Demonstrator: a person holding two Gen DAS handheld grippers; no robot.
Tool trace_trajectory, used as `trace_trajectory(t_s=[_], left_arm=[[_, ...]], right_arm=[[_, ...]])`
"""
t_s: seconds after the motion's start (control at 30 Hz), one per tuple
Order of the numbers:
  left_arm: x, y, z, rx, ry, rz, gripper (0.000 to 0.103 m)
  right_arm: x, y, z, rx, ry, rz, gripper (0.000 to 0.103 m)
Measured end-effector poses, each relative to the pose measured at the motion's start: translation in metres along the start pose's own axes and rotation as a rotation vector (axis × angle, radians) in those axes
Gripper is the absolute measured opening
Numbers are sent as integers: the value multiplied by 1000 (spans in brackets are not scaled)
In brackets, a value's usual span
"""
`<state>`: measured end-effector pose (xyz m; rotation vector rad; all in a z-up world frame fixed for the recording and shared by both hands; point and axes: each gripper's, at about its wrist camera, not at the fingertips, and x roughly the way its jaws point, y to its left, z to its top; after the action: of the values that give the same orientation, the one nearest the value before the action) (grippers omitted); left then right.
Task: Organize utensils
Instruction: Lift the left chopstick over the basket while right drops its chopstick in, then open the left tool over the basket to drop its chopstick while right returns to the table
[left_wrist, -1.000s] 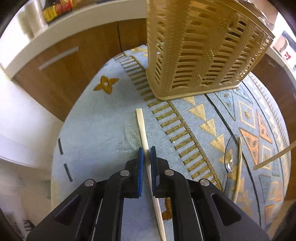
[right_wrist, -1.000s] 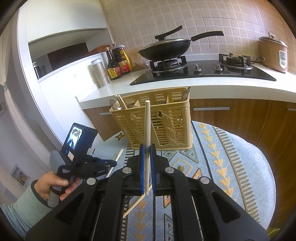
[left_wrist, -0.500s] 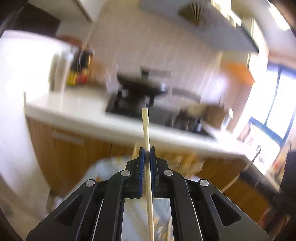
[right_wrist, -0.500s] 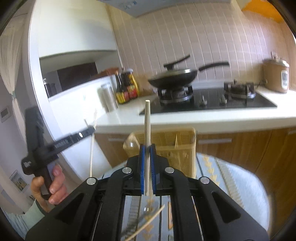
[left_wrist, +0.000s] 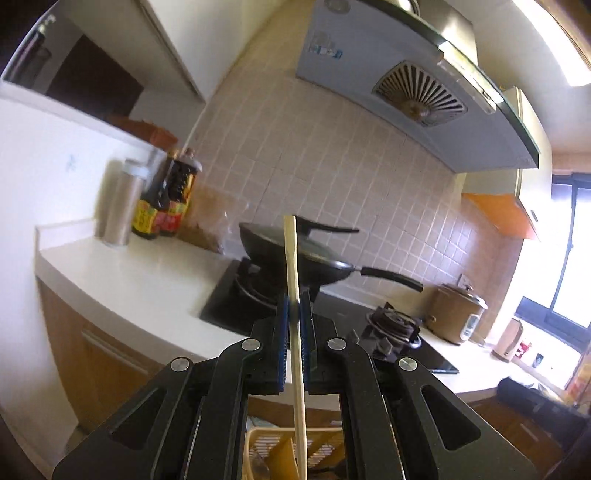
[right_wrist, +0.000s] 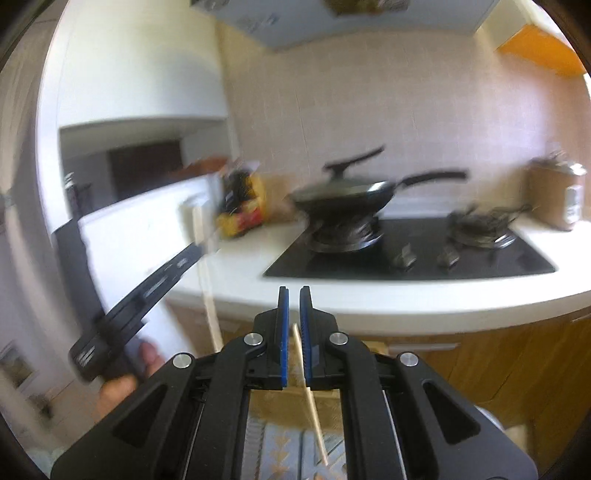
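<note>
Progress: you gripped 1 chopstick (left_wrist: 291, 280) in left gripper (left_wrist: 294, 310) | right gripper (right_wrist: 294, 306) clamped second chopstick (right_wrist: 308, 391) | basket (left_wrist: 266, 448) drop remained undone.

Pale matt wooden chopstick (left_wrist: 293, 280); glossy black wok (left_wrist: 299, 258); glazed wall tiles (left_wrist: 332, 173).

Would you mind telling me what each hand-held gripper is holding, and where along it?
Left hand-held gripper: a chopstick, pinched partway along, one end standing well above the pads. Right hand-held gripper: another chopstick, pinched near its upper end.
</note>
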<state>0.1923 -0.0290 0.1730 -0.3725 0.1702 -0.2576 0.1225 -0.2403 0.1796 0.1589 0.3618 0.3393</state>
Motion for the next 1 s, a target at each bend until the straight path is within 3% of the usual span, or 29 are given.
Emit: trace_trajectory(t_s=[0.1, 0.17, 0.27, 0.43, 0.5, 0.57, 0.73, 0.9, 1.0], left_arm=[[0, 11, -8, 20, 12, -13, 3], [-3, 16, -10, 28, 20, -22, 4], [-2, 19, -10, 23, 22, -33, 4], [-2, 17, -6, 20, 6, -33, 4], [-1, 15, -3, 21, -4, -32, 4], [0, 14, -2, 27, -14, -30, 4], [5, 13, -5, 52, -23, -17, 4], [10, 16, -9, 49, -22, -12, 3], [12, 16, -12, 60, -20, -9, 4]], right_arm=[[1, -12, -22, 15, 67, 4, 6], [10, -24, -42, 54, 157, 8, 18], [28, -33, -66, 77, 259, -5, 18], [40, -27, -78, 77, 303, 30, 21], [49, -15, -82, 22, 315, 32, 29], [56, -4, -91, -30, 330, 30, 46], [84, 12, -113, -115, 386, 10, 45], [111, 14, -126, -132, 434, -27, 27], [122, 16, -128, -134, 461, -25, 8]])
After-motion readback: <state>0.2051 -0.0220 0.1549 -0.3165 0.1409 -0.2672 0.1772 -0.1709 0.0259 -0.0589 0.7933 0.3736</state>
